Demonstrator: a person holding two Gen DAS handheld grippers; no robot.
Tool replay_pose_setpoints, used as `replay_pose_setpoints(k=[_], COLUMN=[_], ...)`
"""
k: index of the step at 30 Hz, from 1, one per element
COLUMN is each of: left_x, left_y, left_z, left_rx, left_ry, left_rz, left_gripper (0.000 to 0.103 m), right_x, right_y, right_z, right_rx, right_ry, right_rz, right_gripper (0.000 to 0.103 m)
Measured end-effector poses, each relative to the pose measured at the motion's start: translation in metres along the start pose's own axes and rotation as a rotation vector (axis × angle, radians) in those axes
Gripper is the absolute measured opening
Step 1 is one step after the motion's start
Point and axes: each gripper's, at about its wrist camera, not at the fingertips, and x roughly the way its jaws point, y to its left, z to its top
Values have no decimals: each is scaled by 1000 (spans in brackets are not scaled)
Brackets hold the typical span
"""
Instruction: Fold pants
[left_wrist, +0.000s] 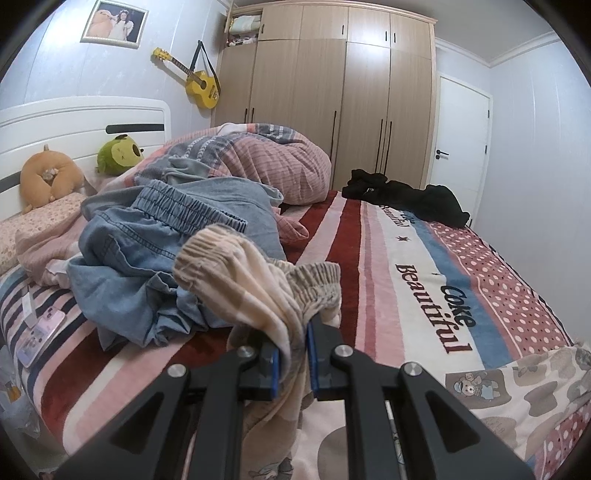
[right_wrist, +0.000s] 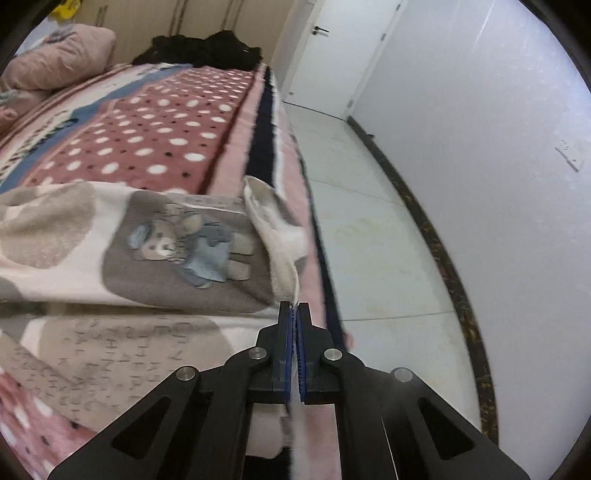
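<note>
left gripper (left_wrist: 293, 341) clamped on printed pants (left_wrist: 258, 280) waistband, lower centre; right gripper (right_wrist: 294, 308) pinched shut on hem at bed (right_wrist: 192, 122) edge. spreading step, likely; next called for laying flat.

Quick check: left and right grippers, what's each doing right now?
Left gripper: closed on the elastic waistband of the bear-print pants.
Right gripper: closed on a thin edge of the same pants.

Cream bear-print pants (right_wrist: 110, 236) lay spread across bed; elastic waistband (left_wrist: 258, 273) bunched, lifted; hem corner (right_wrist: 273, 221) raised.
</note>
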Motion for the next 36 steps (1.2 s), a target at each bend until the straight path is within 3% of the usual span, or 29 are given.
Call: replay_pose_setpoints(k=[2, 5, 8, 9, 10, 12, 17, 23, 26, 32, 34, 36], left_x=[-1, -9, -21, -24, -27, -32, -42, -39, -39, -31, -29, -29], left_y=[2, 5, -5, -9, -16, -26, -43, -46, -46, -43, -42, -40], left_z=[1, 8, 20, 23, 27, 31, 33, 29, 28, 23, 22, 21], left_rx=[-6, -22, -18, -10, 3, 17, 43, 41, 47, 37, 39, 43], left_ry=[-7, -41, -76, -85, -95, -103, -117, -94, -92, -77, -73, -72], left_rz=[-1, -26, -69, -76, -88, -111, -135, -143, -139, -142, -141, -138], left_gripper=[9, 8, 7, 7, 7, 7, 7, 7, 7, 7, 7, 7], right_x=[11, 11, -13, -22, -32, -51, -73, -74, -72, -69, -66, -65], right_y=[-17, -44, -46, -44, -41, -26, 21, 87, 112, 126, 132, 135], right_z=[-1, -7, -10, -9, -8, -8, -23, -41, -42, -35, -33, -30], right_rx=[79, 198, 209, 213, 215, 161, -79, -339, -453, -527, -549, -585], right_ry=[36, 48, 4, -18, -45, -75, -114, -139, -165, -207, -187, -176], right_rz=[-13, 81, 157, 194, 264, 385, 411, 362, 279, 159, 167, 159], right_gripper=[0, 0, 1, 8, 23, 46, 44, 44, 46, 50, 37, 35])
